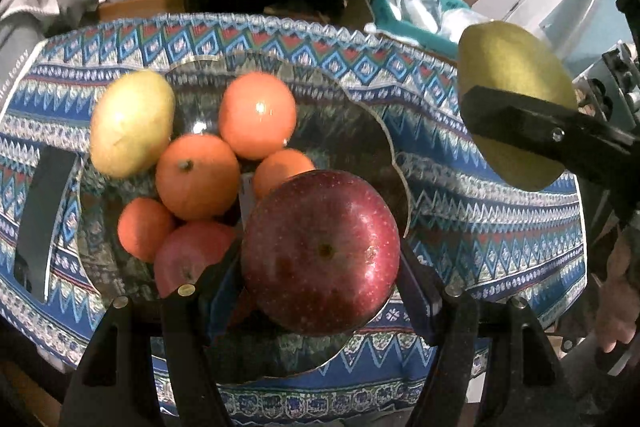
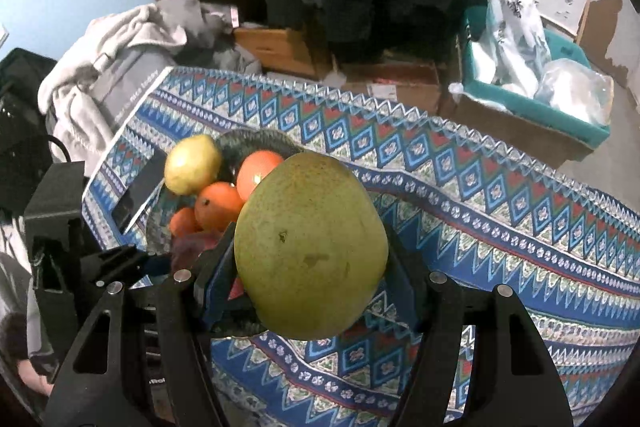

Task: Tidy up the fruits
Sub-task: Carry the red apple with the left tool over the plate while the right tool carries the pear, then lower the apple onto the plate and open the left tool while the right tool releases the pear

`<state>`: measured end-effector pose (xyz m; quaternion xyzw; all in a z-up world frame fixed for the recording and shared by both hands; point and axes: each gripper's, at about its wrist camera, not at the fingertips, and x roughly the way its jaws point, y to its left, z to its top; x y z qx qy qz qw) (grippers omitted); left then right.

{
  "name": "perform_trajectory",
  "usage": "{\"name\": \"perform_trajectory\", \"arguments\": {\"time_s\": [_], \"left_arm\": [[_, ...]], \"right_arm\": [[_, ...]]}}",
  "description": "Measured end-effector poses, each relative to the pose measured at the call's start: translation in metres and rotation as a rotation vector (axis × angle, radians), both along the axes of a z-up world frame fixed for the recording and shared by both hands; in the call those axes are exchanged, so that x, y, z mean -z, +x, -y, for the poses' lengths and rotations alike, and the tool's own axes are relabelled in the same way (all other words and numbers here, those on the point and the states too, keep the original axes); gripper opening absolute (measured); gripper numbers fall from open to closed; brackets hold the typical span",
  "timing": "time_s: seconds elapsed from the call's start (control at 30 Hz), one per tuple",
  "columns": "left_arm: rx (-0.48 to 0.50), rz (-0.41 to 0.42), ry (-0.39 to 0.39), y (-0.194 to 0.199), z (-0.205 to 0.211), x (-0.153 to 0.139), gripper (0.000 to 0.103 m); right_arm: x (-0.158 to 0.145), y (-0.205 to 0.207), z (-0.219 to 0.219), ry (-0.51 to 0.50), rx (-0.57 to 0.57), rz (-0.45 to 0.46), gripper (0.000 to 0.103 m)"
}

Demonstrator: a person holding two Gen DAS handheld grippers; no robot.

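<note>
My left gripper (image 1: 320, 255) is shut on a dark red apple (image 1: 320, 251) and holds it over the near side of a glass bowl (image 1: 384, 131). The bowl holds several oranges (image 1: 258, 115), a yellow pear (image 1: 132, 123) and a pink apple (image 1: 192, 251). My right gripper (image 2: 312, 251) is shut on a large green pear (image 2: 312, 247), held above the patterned cloth to the right of the bowl (image 2: 248, 141). The green pear also shows in the left wrist view (image 1: 512, 75), clamped by a black finger (image 1: 520, 119).
A blue patterned cloth (image 2: 480, 207) covers the table. A dark flat object (image 1: 44, 215) lies on the cloth left of the bowl. Behind the table are a teal bin with white bags (image 2: 532, 79), cardboard boxes (image 2: 392, 83) and a heap of grey clothes (image 2: 120, 39).
</note>
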<state>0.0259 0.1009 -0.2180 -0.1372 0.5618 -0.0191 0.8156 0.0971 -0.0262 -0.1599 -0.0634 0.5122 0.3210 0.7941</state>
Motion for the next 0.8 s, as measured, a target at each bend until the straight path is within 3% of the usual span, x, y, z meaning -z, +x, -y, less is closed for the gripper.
{"name": "perform_trajectory", "arguments": {"time_s": [0.3, 0.47, 0.8], "left_arm": [[0.014, -0.051, -0.020, 0.004, 0.006, 0.009, 0.072], [-0.009, 0.015, -0.025, 0.002, -0.004, -0.012, 0.072], [-0.152, 0.030, -0.028, 0.003, -0.054, -0.024, 0.073]], "right_arm": [[0.011, 0.003, -0.004, -0.006, -0.001, -0.028, 0.067], [0.011, 0.006, -0.007, 0.008, -0.001, -0.039, 0.067], [0.026, 0.016, -0.027, 0.018, -0.021, -0.078, 0.067]]}}
